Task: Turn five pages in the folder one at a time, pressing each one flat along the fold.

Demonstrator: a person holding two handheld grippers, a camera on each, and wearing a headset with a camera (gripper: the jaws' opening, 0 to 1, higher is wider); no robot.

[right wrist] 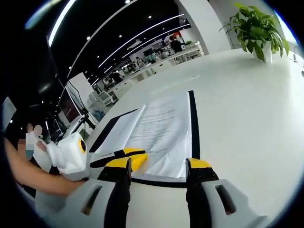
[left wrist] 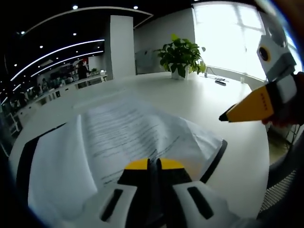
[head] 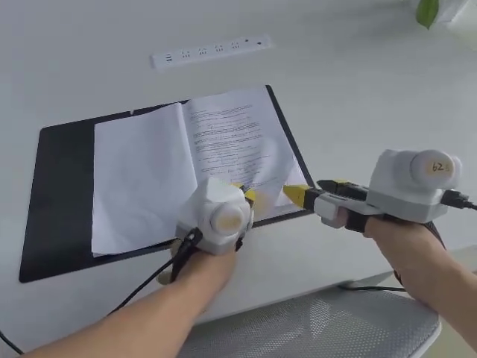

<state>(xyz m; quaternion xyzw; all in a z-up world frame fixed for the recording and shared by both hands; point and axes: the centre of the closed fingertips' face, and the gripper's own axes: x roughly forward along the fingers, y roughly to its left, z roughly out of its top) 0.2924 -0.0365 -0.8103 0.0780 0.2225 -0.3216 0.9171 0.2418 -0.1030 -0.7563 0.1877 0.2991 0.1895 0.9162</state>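
A black folder [head: 56, 201] lies open on the white table, with a blank white page [head: 138, 179] on the left and a printed page [head: 231, 142] on the right. My left gripper [head: 249, 197] is shut, its yellow tips [left wrist: 153, 164] on the printed page [left wrist: 128, 133] at its near edge; whether paper is caught between them is not visible. My right gripper [head: 299, 195] hovers just past the folder's near right corner, open [right wrist: 159, 166] with nothing between its jaws. It points at the printed page [right wrist: 164, 128] and at the left gripper [right wrist: 134, 156]. The printed page bulges slightly.
A white power strip [head: 212, 51] lies beyond the folder. A potted plant [left wrist: 183, 57] stands at the far right of the table [head: 358, 89]. A grey mesh chair [head: 313, 328] sits under the table's near edge. A black cable [head: 141, 287] trails from the left gripper.
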